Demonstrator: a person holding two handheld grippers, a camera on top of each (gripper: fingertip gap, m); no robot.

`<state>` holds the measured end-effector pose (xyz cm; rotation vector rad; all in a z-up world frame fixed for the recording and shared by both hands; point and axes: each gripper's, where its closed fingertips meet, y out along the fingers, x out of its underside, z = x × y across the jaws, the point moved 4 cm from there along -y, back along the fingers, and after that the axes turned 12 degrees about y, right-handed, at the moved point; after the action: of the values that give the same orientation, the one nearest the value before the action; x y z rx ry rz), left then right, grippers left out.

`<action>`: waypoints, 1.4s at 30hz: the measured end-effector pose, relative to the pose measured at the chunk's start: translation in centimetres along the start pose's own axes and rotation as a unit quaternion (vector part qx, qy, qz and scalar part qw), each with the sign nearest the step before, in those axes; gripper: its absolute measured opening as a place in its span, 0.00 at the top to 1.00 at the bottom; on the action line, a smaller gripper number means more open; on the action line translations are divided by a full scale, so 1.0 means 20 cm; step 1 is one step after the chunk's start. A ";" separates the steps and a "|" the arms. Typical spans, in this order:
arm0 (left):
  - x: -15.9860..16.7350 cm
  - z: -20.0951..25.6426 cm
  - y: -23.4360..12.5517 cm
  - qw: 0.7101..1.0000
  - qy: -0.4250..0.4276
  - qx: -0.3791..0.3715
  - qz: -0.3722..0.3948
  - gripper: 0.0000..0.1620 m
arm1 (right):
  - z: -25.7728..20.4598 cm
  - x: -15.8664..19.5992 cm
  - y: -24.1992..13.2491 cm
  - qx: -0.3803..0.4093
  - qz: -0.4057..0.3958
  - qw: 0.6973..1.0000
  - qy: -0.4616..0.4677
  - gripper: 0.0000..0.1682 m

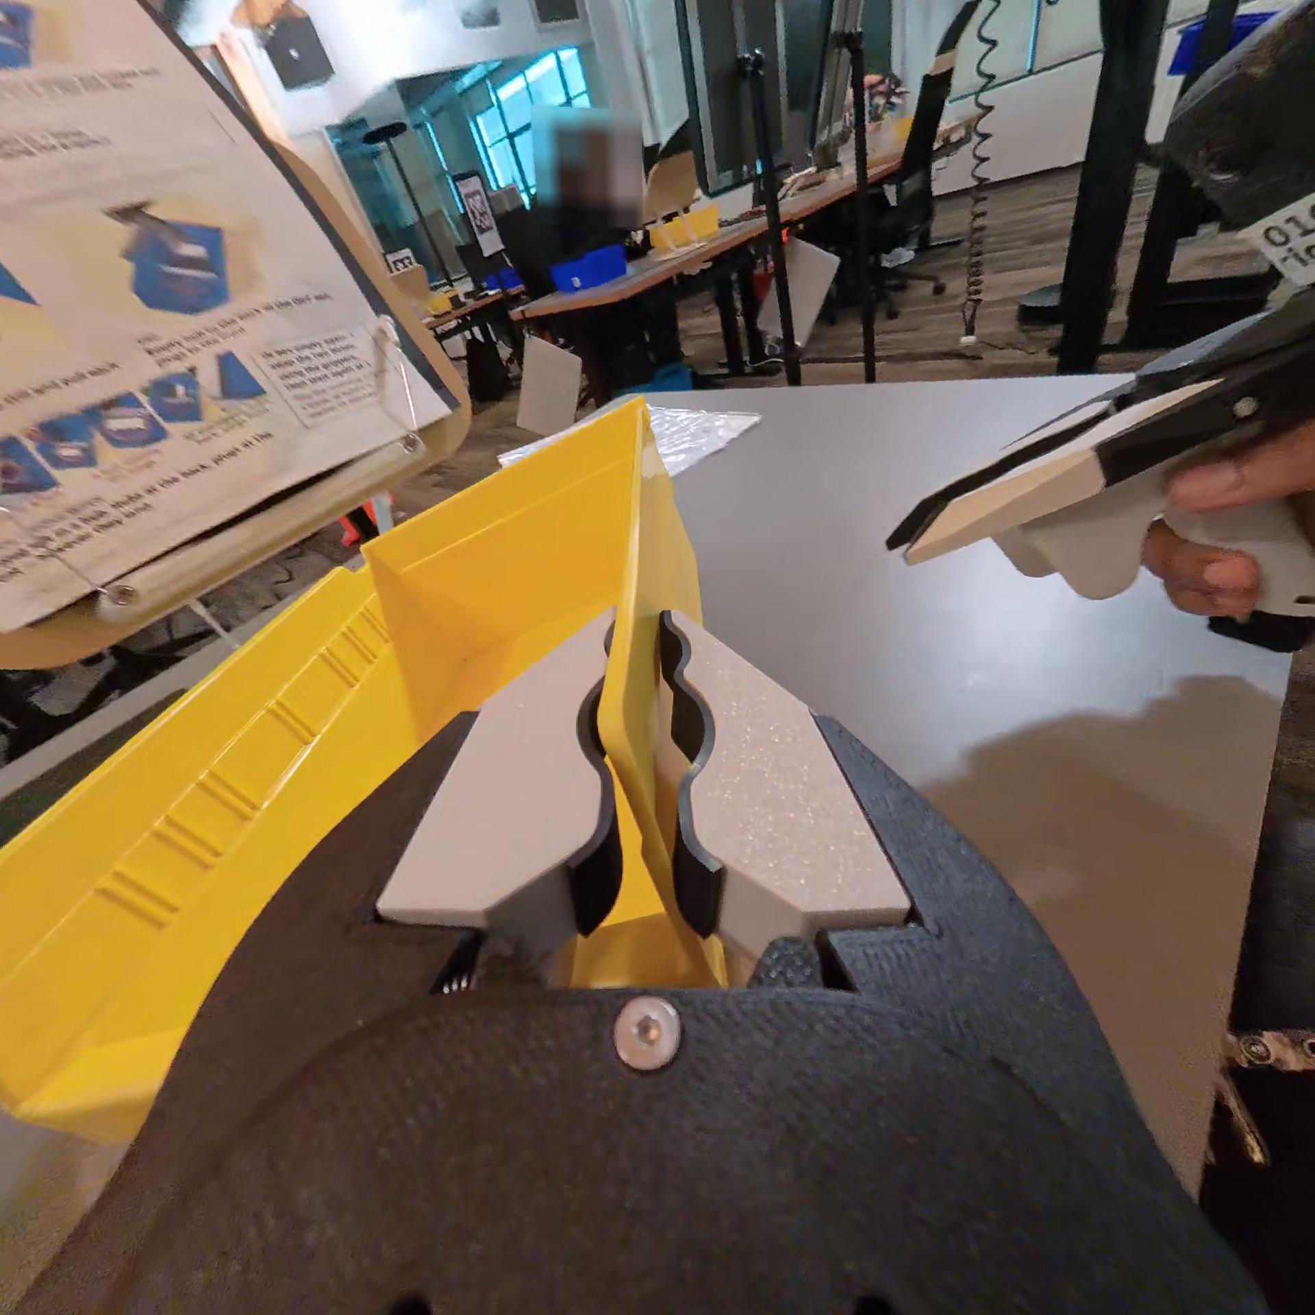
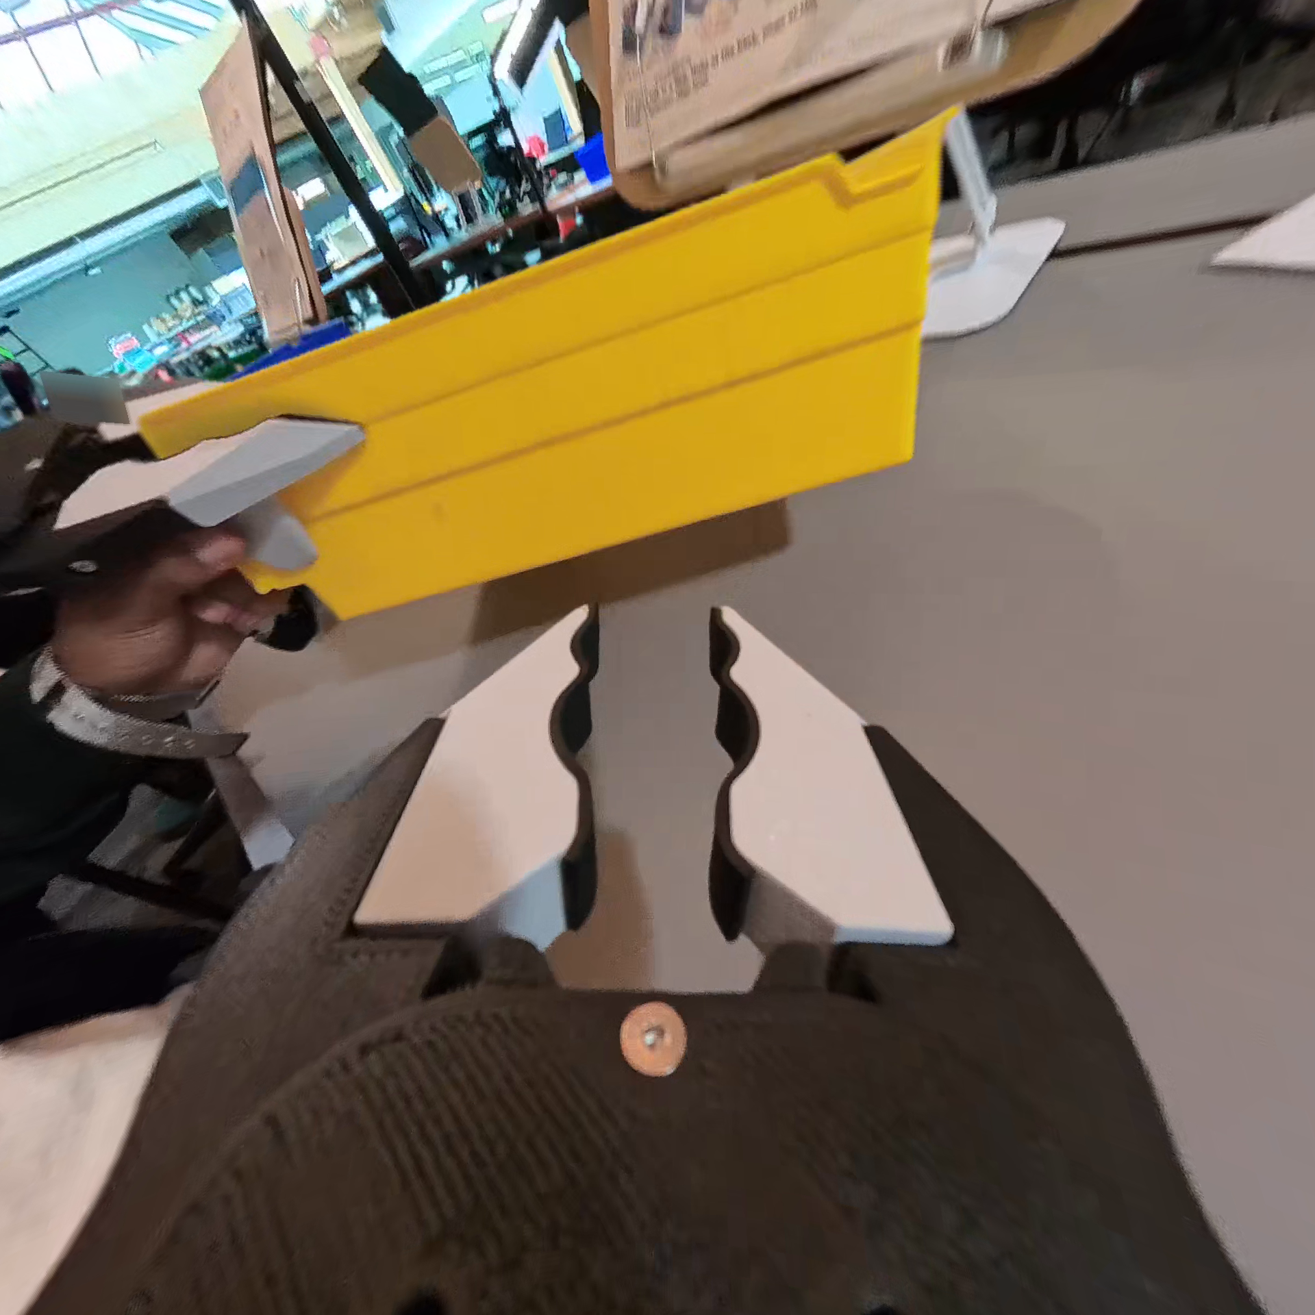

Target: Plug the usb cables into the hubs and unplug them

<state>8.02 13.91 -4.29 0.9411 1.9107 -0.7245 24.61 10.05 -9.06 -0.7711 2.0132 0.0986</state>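
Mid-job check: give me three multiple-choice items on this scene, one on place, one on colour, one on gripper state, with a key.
1. Where is the bin?
A. flat on the table
B. held above the table
C. on the floor

2. What colour is the bin?
A. blue
B. yellow
C. red

3. What state is the right gripper in?
A. open, empty
B. shut on the bin
C. shut on a cable

Key: 1 B, its shadow falls on the table beneath it; 2 B, yellow in both views; 3 A, only bare table shows between its fingers, while the left gripper clamps the bin's wall.
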 end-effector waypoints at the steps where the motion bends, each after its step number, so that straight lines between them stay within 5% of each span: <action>1: 0.02 0.01 0.02 1.000 -0.002 0.003 0.001 0.99 | 0.00 0.02 -0.01 0.000 -0.010 1.000 0.005 0.82; 20: 0.16 0.14 0.21 0.997 -0.059 0.046 0.005 0.99 | 0.11 0.08 -0.13 0.012 -0.004 0.996 0.093 0.79; 28: -0.02 0.13 0.07 0.979 -0.140 0.093 0.116 0.87 | 0.03 0.06 -0.06 -0.012 -0.009 0.998 0.054 0.77; 30: -0.06 -0.01 -0.02 0.969 -0.175 0.046 0.166 1.00 | 0.02 0.05 -0.05 -0.016 -0.012 0.999 0.045 0.77; 32: -0.06 -0.23 -0.14 0.952 -0.212 -0.046 0.216 1.00 | 0.01 0.06 -0.03 -0.020 -0.016 0.999 0.038 0.77; 38: 0.34 -0.59 -0.27 0.960 -0.111 -0.255 0.025 0.92 | -0.03 0.06 0.01 -0.034 -0.025 0.999 0.027 0.77; 42: 0.35 -0.60 -0.27 0.955 -0.115 -0.271 0.022 0.92 | -0.04 0.07 0.02 -0.036 -0.032 0.999 0.017 0.76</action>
<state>-4.25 22.46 -4.33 0.5236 1.7393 -0.2393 23.17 9.40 -9.86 -0.8864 2.0245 0.1224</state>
